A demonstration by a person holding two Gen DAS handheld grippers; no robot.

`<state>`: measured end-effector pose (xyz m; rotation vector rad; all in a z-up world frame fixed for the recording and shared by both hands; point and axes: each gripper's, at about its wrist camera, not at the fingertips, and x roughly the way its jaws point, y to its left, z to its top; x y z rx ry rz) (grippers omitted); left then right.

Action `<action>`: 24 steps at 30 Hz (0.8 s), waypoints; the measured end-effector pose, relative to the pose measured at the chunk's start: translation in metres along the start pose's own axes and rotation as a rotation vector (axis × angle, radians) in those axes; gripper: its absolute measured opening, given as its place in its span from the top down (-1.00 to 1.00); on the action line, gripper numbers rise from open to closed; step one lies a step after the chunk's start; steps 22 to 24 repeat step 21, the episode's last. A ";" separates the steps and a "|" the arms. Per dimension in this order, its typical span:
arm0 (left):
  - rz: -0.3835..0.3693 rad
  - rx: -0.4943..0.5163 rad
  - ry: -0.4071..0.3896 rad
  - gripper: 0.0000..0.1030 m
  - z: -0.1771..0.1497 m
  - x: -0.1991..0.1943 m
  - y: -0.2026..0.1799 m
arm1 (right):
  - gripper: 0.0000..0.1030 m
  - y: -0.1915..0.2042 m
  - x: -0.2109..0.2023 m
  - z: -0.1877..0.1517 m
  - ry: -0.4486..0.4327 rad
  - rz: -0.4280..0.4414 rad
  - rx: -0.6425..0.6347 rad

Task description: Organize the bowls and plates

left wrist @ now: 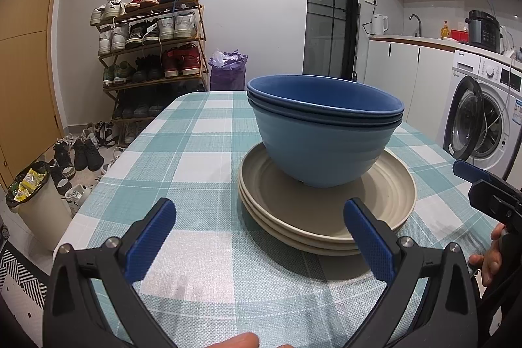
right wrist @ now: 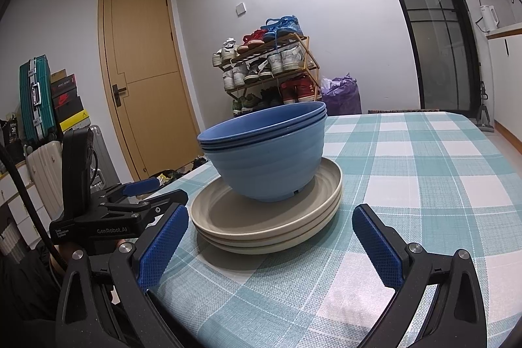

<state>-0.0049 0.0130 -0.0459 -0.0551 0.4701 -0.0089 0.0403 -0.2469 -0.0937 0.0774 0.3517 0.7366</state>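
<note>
A nest of blue bowls (left wrist: 323,132) stands on a stack of beige plates (left wrist: 303,211) on the checked tablecloth (left wrist: 182,158). My left gripper (left wrist: 261,217) is open and empty, just in front of the plates, its right finger over their near rim. My right gripper (right wrist: 270,227) is open and empty, close to the plates' near edge. In the right wrist view the bowls (right wrist: 267,152) sit on the plates (right wrist: 261,224). The left gripper shows there at the left (right wrist: 140,194), and the right gripper shows at the right edge of the left wrist view (left wrist: 483,181).
The table (right wrist: 424,172) has its near and left edges close by. A shoe rack (left wrist: 150,44), a bin (left wrist: 39,204) and loose shoes are on the floor to the left. A washing machine (left wrist: 483,119) and kitchen counter stand at the right.
</note>
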 end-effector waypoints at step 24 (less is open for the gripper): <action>-0.014 -0.007 -0.007 -1.00 -0.001 0.000 -0.001 | -0.98 0.000 0.001 -0.001 0.000 0.002 -0.002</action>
